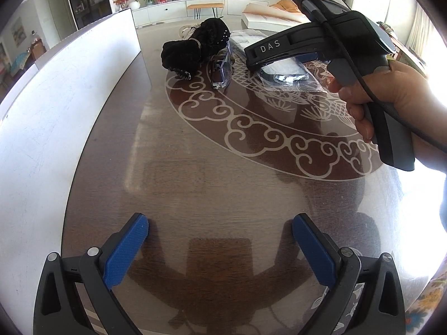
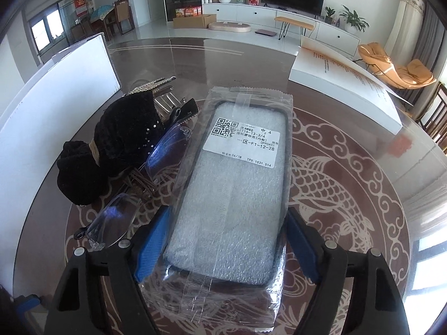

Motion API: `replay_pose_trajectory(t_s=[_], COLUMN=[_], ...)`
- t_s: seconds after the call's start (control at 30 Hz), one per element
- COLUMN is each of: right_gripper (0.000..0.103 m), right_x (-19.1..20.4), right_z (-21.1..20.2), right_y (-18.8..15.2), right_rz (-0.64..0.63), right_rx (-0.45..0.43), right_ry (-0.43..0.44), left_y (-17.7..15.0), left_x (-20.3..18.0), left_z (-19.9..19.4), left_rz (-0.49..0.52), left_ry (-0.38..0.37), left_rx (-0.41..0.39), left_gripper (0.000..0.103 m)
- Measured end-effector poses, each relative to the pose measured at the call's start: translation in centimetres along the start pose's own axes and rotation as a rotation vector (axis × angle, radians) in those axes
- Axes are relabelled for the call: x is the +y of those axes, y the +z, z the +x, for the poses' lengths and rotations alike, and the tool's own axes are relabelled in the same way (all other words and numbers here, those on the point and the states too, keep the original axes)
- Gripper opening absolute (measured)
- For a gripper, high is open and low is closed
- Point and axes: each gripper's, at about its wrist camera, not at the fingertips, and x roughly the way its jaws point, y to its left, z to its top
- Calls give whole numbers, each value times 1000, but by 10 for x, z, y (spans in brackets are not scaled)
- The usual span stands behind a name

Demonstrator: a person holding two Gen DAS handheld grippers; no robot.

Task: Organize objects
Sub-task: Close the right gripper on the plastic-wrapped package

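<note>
Fingers of my right gripper [image 2: 226, 247] straddle the bagged phone case [image 2: 232, 184], spread wide along its long axis; left gripper [image 1: 220, 248], open and empty, sits farther.

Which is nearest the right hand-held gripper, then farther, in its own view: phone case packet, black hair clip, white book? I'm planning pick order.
1. Phone case packet, between the right hand-held gripper fingers.
2. Black hair clip, left, mid-table.
3. White book, far right.
</note>
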Motion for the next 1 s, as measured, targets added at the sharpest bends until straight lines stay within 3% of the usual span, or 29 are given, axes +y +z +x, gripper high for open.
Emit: replay_pose_trajectory(t_s=[0.33,0.8,1.0], right_gripper=[80,81,86], right_x=[-26,-70,-70], right_z=[-30,-113,-128], right_y=[-47,-184,-210], right_rz=[40,138,151], right_rx=[0,-52,-85], right_ry=[-21,-92,-101], left_y=[-1,-2,-1], left_x=[0,0,0], left_z=[0,-1,-1], left_rz=[-1,-1,-2], left_ry=[0,1,3], left_rx=[-1,-2,-4], left_gripper=[103,103,103])
